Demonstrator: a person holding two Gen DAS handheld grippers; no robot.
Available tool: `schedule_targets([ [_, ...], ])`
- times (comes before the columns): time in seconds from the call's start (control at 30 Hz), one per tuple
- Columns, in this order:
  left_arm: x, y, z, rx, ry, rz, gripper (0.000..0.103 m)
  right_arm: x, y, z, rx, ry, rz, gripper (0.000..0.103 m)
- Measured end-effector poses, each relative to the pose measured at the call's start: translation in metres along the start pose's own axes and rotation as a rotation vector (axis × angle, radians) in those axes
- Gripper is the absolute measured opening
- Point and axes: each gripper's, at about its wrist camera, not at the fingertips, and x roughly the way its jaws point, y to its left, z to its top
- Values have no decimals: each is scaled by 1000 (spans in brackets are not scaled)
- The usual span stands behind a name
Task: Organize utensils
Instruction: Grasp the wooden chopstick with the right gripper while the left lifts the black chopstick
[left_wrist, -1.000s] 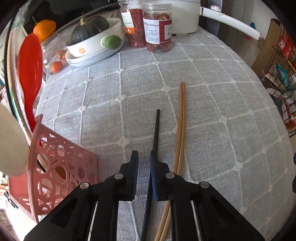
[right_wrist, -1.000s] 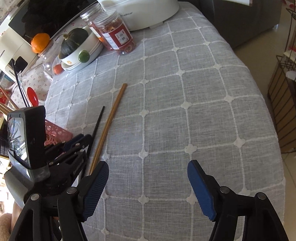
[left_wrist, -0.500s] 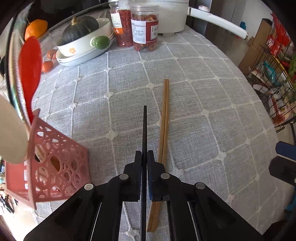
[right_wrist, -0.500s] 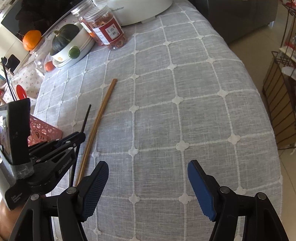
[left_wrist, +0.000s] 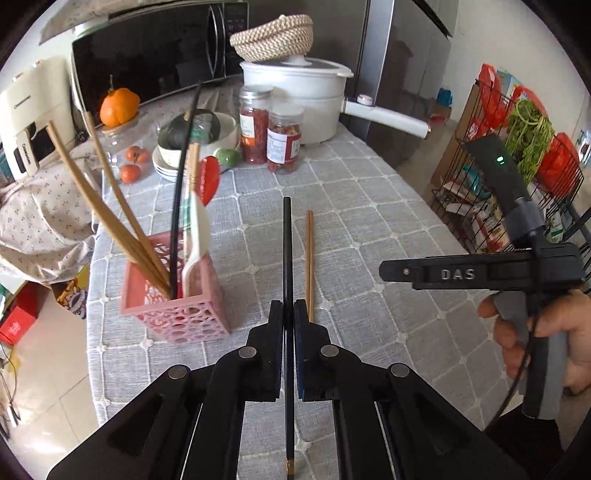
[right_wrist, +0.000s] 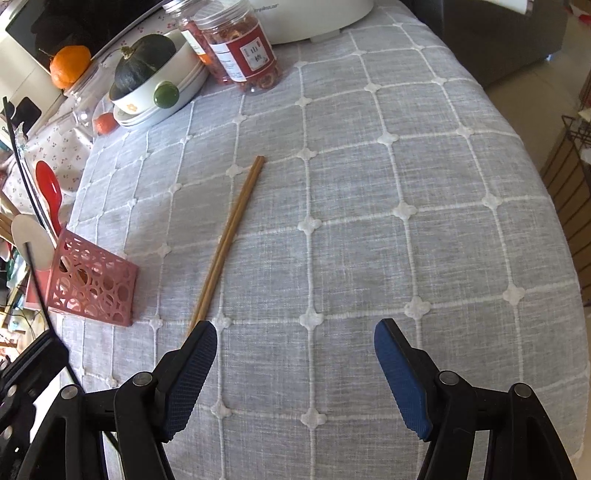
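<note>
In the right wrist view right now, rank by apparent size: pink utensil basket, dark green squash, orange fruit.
1. pink utensil basket
2. dark green squash
3. orange fruit
The basket sits nearer the camera, so only its apparent size is surely largest.

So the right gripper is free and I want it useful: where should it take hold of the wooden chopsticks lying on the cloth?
Grip the wooden chopsticks near their middle, coming straight down from above with the fingers either side of the pair. They lie flat and side by side on the tablecloth, so only a pinch across their width catches both. The right gripper is already open.
</note>
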Motion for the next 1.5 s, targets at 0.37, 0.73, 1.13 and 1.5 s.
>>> schedule_targets([
  [0.37, -49, 50, -7, -108, -115, -33, 5, 55, 36, 31, -66, -14, -68, 75],
  [0.73, -49, 79, -5, -172, -112, -54, 5, 100, 53, 64, -132, -35, -188, 52],
  [1.13, -58, 86, -4, -181, -143, -49, 5, 95, 54, 59, -206, -17, -179, 8],
  [1.5, -96, 95, 1, -198, -264, -56, 5, 2, 51, 31, -171, -201, 49, 8],
])
